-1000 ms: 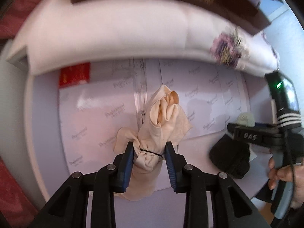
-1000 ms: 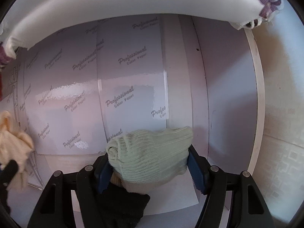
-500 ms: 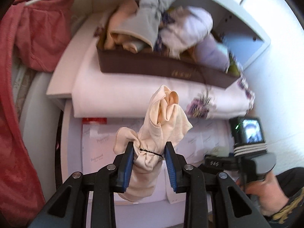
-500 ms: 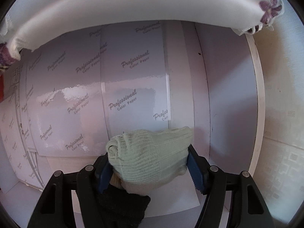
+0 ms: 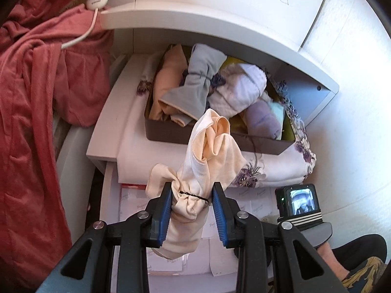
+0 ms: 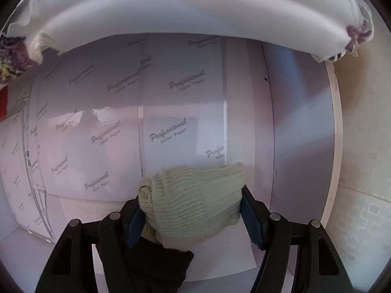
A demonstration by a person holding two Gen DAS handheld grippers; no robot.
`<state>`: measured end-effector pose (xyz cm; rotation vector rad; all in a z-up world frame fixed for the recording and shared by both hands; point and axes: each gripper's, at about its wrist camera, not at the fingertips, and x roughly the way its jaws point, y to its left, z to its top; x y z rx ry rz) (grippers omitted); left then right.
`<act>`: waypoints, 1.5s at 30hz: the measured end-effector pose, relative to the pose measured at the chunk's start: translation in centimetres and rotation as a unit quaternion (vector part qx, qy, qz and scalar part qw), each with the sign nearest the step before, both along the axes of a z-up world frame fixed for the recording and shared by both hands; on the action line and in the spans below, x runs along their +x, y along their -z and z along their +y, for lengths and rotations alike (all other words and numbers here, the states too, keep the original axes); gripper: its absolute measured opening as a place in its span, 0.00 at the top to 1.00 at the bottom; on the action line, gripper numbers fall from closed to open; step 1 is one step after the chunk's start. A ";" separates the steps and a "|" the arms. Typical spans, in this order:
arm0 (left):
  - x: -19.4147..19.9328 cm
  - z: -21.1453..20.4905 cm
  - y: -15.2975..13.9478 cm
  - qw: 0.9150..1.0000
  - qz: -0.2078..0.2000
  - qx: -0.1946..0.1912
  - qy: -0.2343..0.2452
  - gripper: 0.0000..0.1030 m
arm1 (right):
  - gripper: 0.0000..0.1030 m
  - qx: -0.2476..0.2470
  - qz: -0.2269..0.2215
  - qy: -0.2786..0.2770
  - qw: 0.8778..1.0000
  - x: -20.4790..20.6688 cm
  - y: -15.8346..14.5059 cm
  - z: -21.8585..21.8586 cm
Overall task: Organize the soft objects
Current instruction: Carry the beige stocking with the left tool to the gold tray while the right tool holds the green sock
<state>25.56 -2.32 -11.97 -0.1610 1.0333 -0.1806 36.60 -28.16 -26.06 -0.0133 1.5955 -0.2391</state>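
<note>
Two white shelves (image 5: 185,22) frame a nook ahead of the left gripper (image 5: 191,205), where a brown box (image 5: 168,131) of rolled clothes sits on a floral cloth (image 5: 268,168). Open air lies between gripper and box. Clenched in its jaws, a cream bundle (image 5: 210,161) stands lengthwise, pointing away. Below, the right gripper (image 6: 193,210) grasps a green knit roll (image 6: 193,195), crosswise, over printed paper (image 6: 168,131).

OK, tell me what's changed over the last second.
The left gripper has risen with the cream garment clamped, so its view swung from the paper-covered surface up to the brown box of clothes. The right gripper stayed put around the green knit sock.
</note>
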 end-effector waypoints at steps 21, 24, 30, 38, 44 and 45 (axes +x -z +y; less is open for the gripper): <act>3.0 -2.6 -4.2 0.999 -0.042 0.017 0.011 0.70 | 0.33 0.004 -0.001 -0.009 1.000 -0.2 -0.3 0.1; 4.5 -2.3 -4.6 0.999 -0.035 -0.012 0.003 0.70 | 0.33 0.005 -0.001 -0.008 1.000 0.0 -0.3 -0.1; 8.5 -1.6 -5.7 0.997 -0.035 -0.067 -0.014 0.70 | 0.33 0.004 0.000 -0.009 1.000 -0.1 -0.3 0.0; 12.8 -3.8 -4.3 0.998 -0.037 -0.057 -0.001 0.70 | 0.33 0.005 0.000 -0.016 1.000 -0.1 -0.2 0.4; 14.8 -5.2 -0.8 0.999 -0.011 -0.045 0.008 0.70 | 0.33 0.004 0.000 -0.025 1.000 -0.2 -0.1 0.9; 15.1 -5.4 -0.3 0.999 -0.004 -0.040 0.009 0.70 | 0.33 0.004 0.000 -0.025 1.000 -0.2 0.0 0.9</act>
